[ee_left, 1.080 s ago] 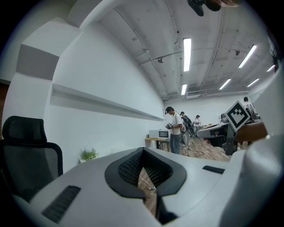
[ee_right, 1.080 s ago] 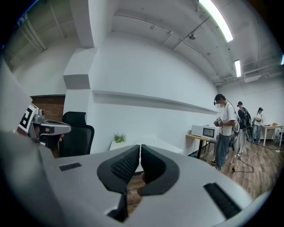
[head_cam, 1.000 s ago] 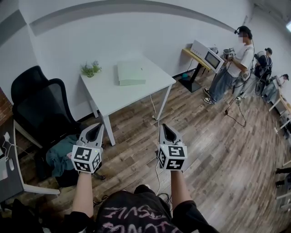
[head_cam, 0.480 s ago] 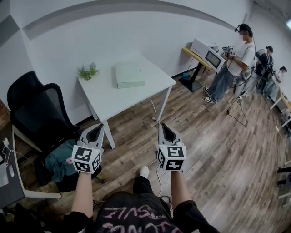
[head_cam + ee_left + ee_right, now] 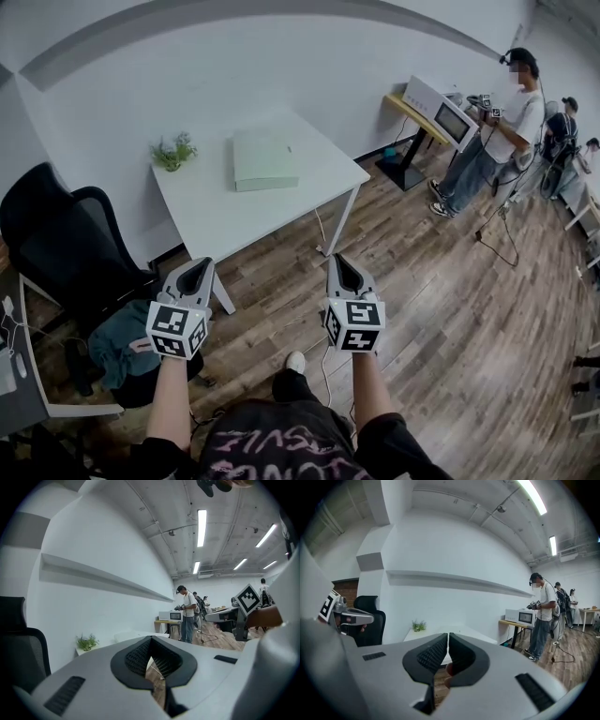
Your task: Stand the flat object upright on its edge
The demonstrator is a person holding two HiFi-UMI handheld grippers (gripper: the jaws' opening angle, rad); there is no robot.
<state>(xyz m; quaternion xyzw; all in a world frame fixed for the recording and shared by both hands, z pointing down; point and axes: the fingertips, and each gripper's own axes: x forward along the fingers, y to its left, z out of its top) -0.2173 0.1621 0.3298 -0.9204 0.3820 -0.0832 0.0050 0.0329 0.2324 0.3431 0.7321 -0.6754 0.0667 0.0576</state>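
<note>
Since the earlier frame the view has advanced toward the white table (image 5: 230, 220): the table now sits slightly larger and nearer, the black office chair (image 5: 61, 239) has shifted toward the left edge, and a white shoe (image 5: 295, 360) has appeared on the wood floor (image 5: 422, 281) between the forearms. The left gripper (image 5: 196, 270) and right gripper (image 5: 338, 264) keep the same positions in the head view, side by side above the floor, short of the table's near edge. Both sets of jaws are closed with the pads together at the tips, and nothing is held between them. The flat object (image 5: 264, 159), a pale green slab, lies flat on the tabletop toward the wall, well apart from both grippers. A small potted plant (image 5: 171, 152) stands near the table's back left corner. A bystander (image 5: 497, 131) stands at upper right beside a bench carrying a white appliance (image 5: 439, 111).
</note>
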